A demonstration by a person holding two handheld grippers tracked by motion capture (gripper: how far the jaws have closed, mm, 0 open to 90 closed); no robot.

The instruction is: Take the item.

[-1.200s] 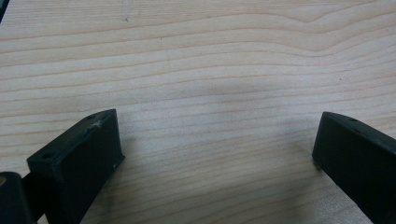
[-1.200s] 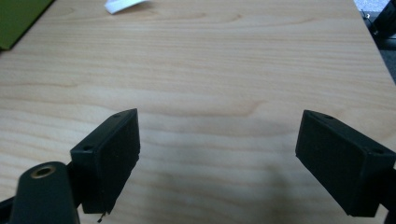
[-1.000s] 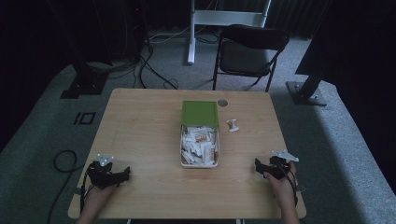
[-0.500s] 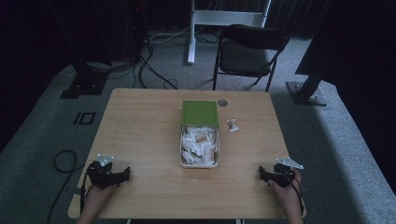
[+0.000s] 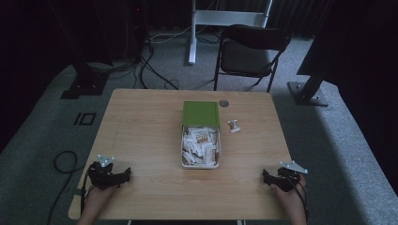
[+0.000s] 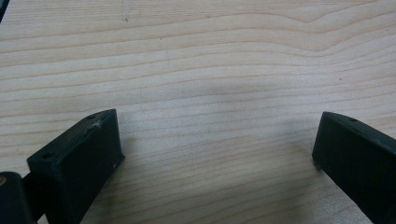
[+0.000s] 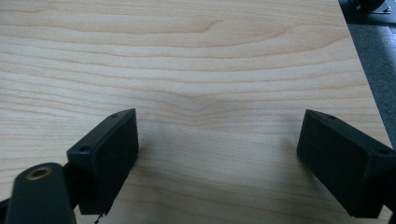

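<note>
A white tin full of small wrapped packets stands at the middle of the wooden table, its green lid lying against its far end. One loose wrapped packet lies just right of the lid. My left gripper rests on the table near the front left corner, open, with bare wood between its jaws. My right gripper rests near the front right corner, also open over bare wood. Both are far from the tin.
A small round dark disc sits near the table's far edge. Beyond the table stand a black folding chair, a white stand, dark equipment bases and floor cables. The table's right edge is close to my right gripper.
My right gripper has drawn back toward the front right corner of the table. The left gripper and the tin have not moved.
</note>
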